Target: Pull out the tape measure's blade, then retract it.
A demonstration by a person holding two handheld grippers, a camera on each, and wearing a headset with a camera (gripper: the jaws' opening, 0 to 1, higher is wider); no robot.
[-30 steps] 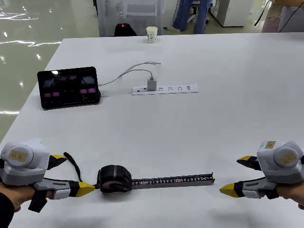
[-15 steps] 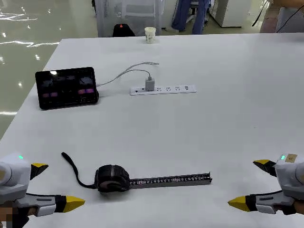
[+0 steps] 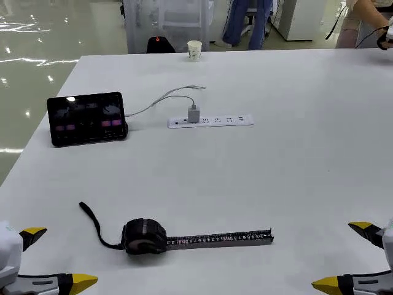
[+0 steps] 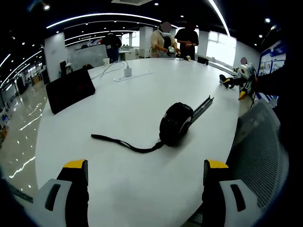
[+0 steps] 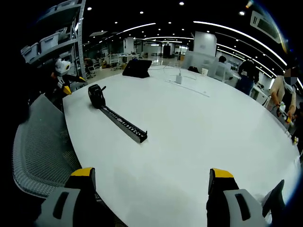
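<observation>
A black tape measure (image 3: 145, 236) lies on the white table (image 3: 258, 160), its blade (image 3: 221, 238) pulled out to the right and its wrist strap (image 3: 93, 221) trailing left. The same tape measure (image 4: 176, 123) lies ahead of my left gripper (image 4: 144, 172), which is open with nothing between its jaws. My left gripper (image 3: 58, 258) sits at the table's near left corner, apart from the case. My right gripper (image 3: 350, 258) is open at the near right, well clear of the blade tip (image 5: 141, 137). The case (image 5: 96, 94) lies far from my right gripper (image 5: 150, 177).
A dark tablet (image 3: 87, 117) stands at the left, and a white power strip (image 3: 212, 121) with a plugged cable lies mid-table. A paper cup (image 3: 194, 49) sits at the far edge. A mesh chair (image 5: 45, 151) is close beside the table. People stand beyond the far side.
Both grippers have drawn back toward me and away from the tape measure. The tape measure lies still with its blade out.
</observation>
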